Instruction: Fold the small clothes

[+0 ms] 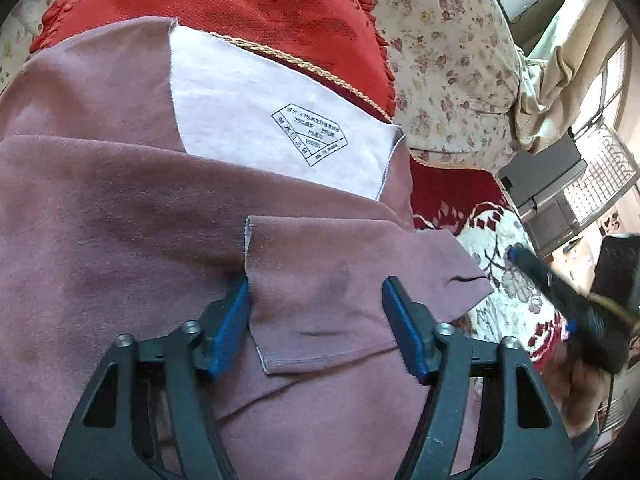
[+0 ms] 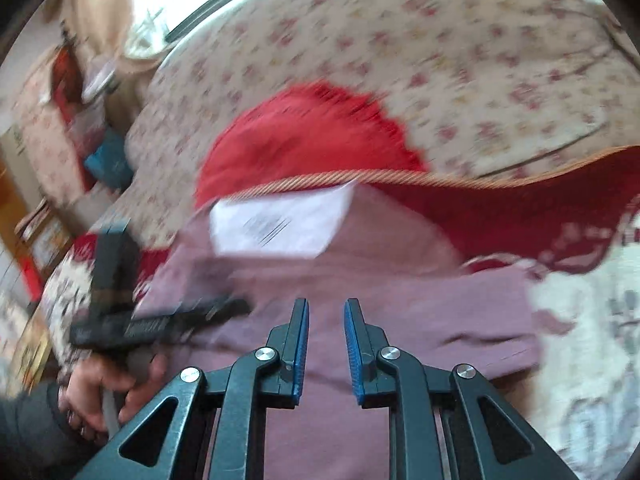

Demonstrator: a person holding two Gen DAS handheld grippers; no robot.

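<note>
A mauve garment [image 1: 120, 220] lies spread on a red-and-white patterned sofa cover, its neck open on a white lining with a printed label [image 1: 310, 136]. A folded cuff or sleeve end [image 1: 340, 280] lies on top of it. My left gripper [image 1: 316, 312] is open, its blue pads either side of that sleeve end, just above the cloth. My right gripper [image 2: 326, 344] is open with a narrow gap and hovers empty over the garment [image 2: 400, 304]; this view is blurred. The right gripper also shows at the right of the left wrist view [image 1: 568, 296]. The left gripper also shows in the right wrist view [image 2: 168, 320].
A red cushion [image 1: 224, 4] lies behind the garment against a floral sofa back [image 1: 452, 60]. The patterned cover [image 1: 504, 264] extends to the right. A window grille and dark boxes [image 1: 560, 184] stand beyond the sofa's end.
</note>
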